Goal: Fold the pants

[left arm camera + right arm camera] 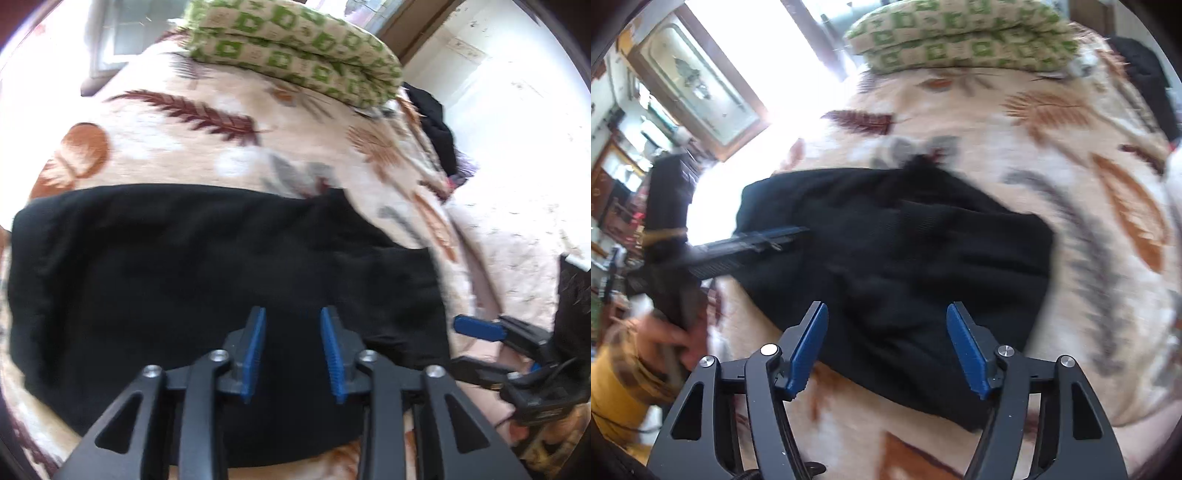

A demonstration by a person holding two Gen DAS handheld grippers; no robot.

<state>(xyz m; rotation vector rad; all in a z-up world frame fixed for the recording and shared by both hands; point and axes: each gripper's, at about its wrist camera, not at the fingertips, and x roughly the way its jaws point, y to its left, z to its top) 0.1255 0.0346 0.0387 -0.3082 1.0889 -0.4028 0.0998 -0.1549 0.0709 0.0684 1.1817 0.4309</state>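
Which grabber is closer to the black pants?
Left. The left gripper hangs right over the black pants, fingers open. The right gripper is open at the pants' near edge, partly over the blanket.

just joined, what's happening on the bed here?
A person is folding black pants on a leaf-print blanket, one handheld gripper per hand. The pants lie in a folded bundle. The left gripper and the right gripper both hover over the near edge of the pants, fingers apart with nothing between them. A folded green-patterned quilt sits at the far end.
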